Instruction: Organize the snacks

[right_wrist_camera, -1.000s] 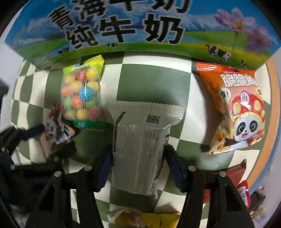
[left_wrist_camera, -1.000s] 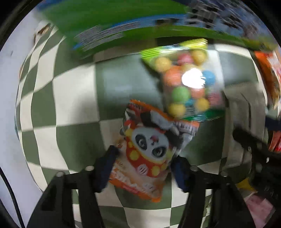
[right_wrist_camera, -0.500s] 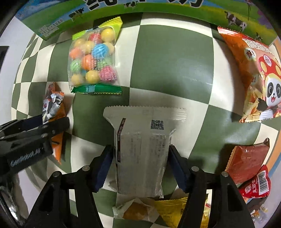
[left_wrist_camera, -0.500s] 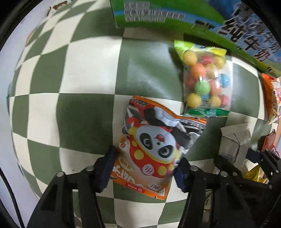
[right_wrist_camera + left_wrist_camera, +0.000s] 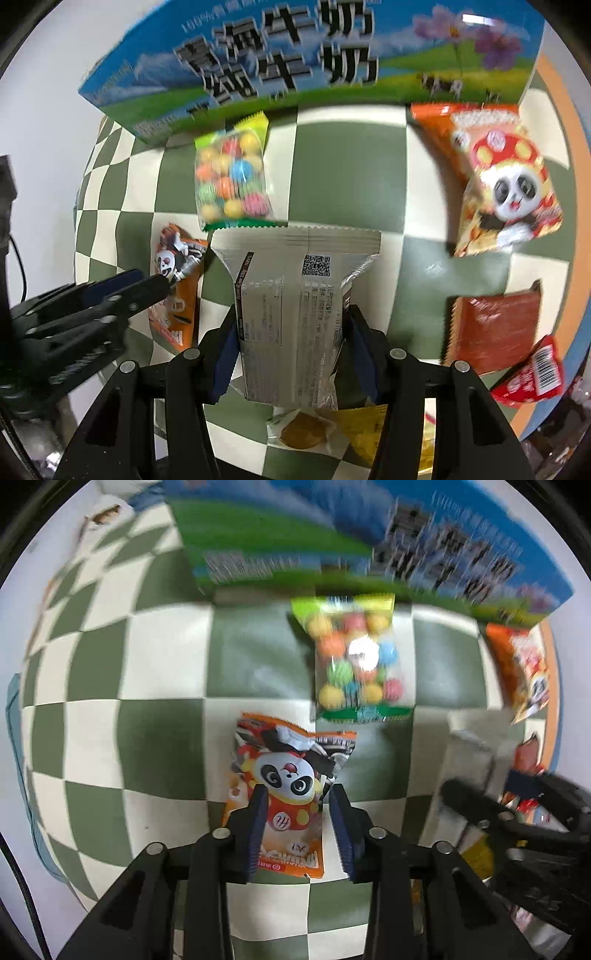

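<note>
From the left wrist view, the left hand-held gripper (image 5: pixel 297 808) has its blue pads pressed in on the lower part of a small panda snack pack (image 5: pixel 286 775), which lies on the checkered desk (image 5: pixel 110 686) and crumples between them. Just ahead and slightly right of the fingers lies a clear bag of coloured candy balls (image 5: pixel 356 661), its far end close under the milk carton box (image 5: pixel 332 546) that stands along the back. Off to the right, the other tool reaches in with a grey packet.

From the right wrist view, the right hand-held gripper (image 5: pixel 291 350) is clamped on the grey packet (image 5: pixel 295 302), whose printed back faces the camera and whose top edge nearly meets the candy bag's green seal. Ahead to the right lies a large panda snack bag (image 5: pixel 502 177); nearer on the right, a red-brown pouch (image 5: pixel 495 328) and a red wrapper (image 5: pixel 532 376). Below the fingers sit a round pastry in clear wrap (image 5: pixel 303 432) and a yellow packet (image 5: pixel 362 424).

Both tools seem to be mid-placement, carrying packs toward a row before the box. The next move likely calls for setting each down in a free square beside the candy, without overlapping it, then releasing.
</note>
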`<state>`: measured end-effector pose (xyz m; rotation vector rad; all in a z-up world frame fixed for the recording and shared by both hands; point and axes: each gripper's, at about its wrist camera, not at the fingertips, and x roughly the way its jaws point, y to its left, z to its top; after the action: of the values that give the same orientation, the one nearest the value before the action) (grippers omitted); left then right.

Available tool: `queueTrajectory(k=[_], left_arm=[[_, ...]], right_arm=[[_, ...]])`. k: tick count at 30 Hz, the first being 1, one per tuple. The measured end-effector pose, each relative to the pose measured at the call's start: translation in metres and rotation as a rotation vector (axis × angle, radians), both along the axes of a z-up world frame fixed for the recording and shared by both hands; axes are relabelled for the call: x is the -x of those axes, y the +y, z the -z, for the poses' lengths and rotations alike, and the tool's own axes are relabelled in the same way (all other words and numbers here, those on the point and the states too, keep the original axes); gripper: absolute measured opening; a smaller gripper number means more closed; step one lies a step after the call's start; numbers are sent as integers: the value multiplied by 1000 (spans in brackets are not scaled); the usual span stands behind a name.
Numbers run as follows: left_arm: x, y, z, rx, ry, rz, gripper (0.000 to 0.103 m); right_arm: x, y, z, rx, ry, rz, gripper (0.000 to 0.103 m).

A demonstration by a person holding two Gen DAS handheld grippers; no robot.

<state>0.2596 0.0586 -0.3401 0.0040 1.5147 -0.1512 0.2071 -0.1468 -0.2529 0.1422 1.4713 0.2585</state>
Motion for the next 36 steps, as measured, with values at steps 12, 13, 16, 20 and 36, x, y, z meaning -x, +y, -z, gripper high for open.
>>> queueTrajectory(k=[12, 13, 16, 20, 36], left_arm=[[2, -9, 18, -40, 3, 6, 30], [3, -12, 13, -32, -3, 1, 28], [1, -11, -9, -3, -14, -15, 25], [-1, -18, -41, 67, -44, -29, 24], [-46, -16, 17, 16, 91, 28, 38]], right_arm=[[-27, 38, 41, 64, 39, -39, 57], [-26, 38, 39, 52, 32, -33, 57], [-25, 35, 30, 15, 15, -15, 57], [-28, 29, 7, -38, -15, -3, 57], [-53, 22, 12, -48, 15, 37, 57]])
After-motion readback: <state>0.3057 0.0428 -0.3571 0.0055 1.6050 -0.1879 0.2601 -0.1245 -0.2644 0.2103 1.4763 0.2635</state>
